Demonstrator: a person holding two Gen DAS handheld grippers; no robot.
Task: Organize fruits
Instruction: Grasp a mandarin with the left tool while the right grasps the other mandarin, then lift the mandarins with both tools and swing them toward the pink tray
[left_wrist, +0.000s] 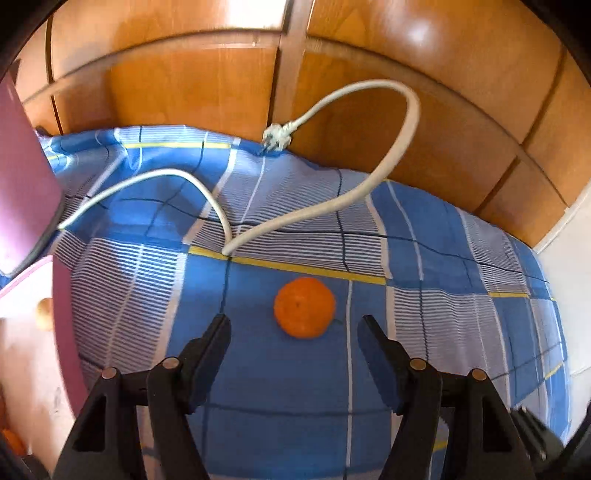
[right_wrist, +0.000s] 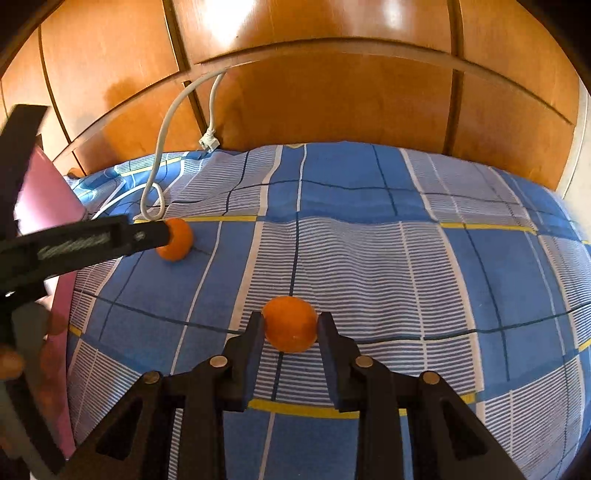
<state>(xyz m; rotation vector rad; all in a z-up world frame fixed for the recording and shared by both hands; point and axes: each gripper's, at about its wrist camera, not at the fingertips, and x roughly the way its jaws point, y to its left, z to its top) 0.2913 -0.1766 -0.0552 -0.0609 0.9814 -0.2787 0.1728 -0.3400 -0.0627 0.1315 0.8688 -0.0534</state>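
You're early to mid task as far as these views show: two fruits are still loose on the blue checked bedsheet (right_wrist: 369, 258), neither put away yet. At the far left edge of the left wrist view there's a pink box (left_wrist: 62, 332) with a pale round fruit (left_wrist: 45, 314) showing inside it and a bit of orange at the bottom left corner, so I judge some fruit is already sorted there, but that part is blurred and cut off. Your right gripper (right_wrist: 291, 323) is clamped on the near orange (right_wrist: 290, 324), low centre of the right wrist view; both pads press its sides and the fruit sits on the sheet, not lifted. Your left gripper (left_wrist: 293, 326) is parted with nothing between the pads; the far orange (left_wrist: 305, 307) sits just ahead of the tips, centre of the left wrist view, untouched in that view. In the right wrist view the same gripper comes in from the left edge with its tip overlapping that fruit at centre left, so you're right at it but I can't tell contact from there. A white power cord (left_wrist: 369, 184) loops across the sheet behind that orange, up to the wooden wardrobe (left_wrist: 369, 55) at the top of the frame. What's left: close on the second fruit, then carry both over to the box.
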